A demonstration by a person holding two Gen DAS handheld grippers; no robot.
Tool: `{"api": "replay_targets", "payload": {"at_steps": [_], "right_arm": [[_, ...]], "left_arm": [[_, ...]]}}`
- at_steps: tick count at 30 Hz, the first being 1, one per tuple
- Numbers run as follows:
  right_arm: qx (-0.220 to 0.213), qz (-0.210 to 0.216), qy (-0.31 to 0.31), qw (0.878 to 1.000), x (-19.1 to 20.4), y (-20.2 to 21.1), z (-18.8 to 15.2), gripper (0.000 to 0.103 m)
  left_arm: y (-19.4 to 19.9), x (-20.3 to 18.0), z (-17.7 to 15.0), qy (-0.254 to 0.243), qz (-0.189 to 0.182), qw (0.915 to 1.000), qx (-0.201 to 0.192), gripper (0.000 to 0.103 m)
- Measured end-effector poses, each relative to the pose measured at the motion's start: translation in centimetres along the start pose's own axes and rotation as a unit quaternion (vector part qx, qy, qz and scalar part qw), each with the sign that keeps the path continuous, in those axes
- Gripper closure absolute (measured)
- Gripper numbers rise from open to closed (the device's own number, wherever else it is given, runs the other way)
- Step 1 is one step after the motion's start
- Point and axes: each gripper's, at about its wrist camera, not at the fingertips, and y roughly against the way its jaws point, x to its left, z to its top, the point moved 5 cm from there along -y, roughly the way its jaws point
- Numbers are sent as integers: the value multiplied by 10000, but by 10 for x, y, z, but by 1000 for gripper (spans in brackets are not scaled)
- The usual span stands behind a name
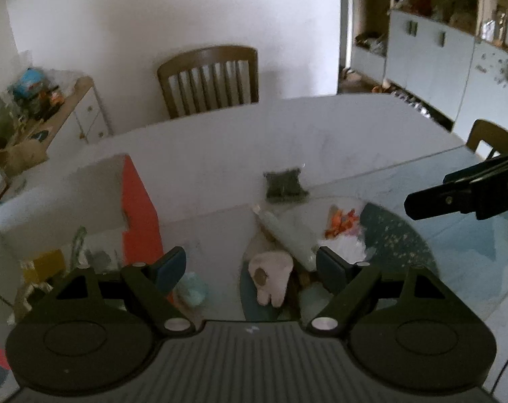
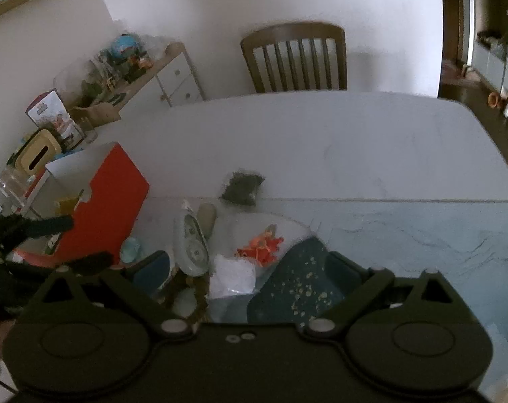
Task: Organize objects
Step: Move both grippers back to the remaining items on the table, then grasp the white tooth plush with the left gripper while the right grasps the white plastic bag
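Box (image 2: 99, 201), red side, open top, at table (image 2: 321, 141) left edge, likely the bin for sorting. Left gripper (image 1: 250, 267) jaws released, empty, hovering over plush (image 1: 270, 277), probably next pick. Pile mid-table near front edge: plush, white pouch (image 2: 190, 245), orange toys (image 2: 262, 243), clear bag (image 2: 232, 275), speckled mat (image 2: 304, 285). Dark packet (image 2: 242, 188) just behind pile, apart. Right gripper (image 2: 250, 275) jaws released, empty, above bag and mat.
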Motion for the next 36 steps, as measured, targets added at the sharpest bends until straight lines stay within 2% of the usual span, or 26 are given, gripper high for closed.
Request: {"api": "replay_targets", "payload": {"at_steps": [6,13,18,24,28,30,32,33,36], "right_arm": [[275,145,150,9994,-6,-19,-10,12],[593,375,492,9963,2,-43,-19,25],[740,537,633,9938,9,-59,-20,31],[885,635,713,9915,12,-78,-21,40],[926,634,727,9910,13,-87,-20,44],[939,609,738,9910,13,-90,-20,47],[957,584,732,9910,12,-93,-20,50],[958,569,729,9911,12,-94,-21,52],[984,544,709,9911,10,-95,-22,59]], "left_arm": [[-25,-9,-15,113,260,9994,193,18],[-50,-5,-21,345,379,9982,324,18],[-61,-4,-25,468,370,9974,394,20],[-73,3,-26,663,301,9959,531,29],[-81,5,-25,705,216,9953,624,39],[-85,6,-26,731,189,9949,664,39],[-88,7,-26,743,157,9947,689,53],[-90,7,-26,763,140,9944,723,55],[-92,8,-26,812,106,9941,708,56]]}}
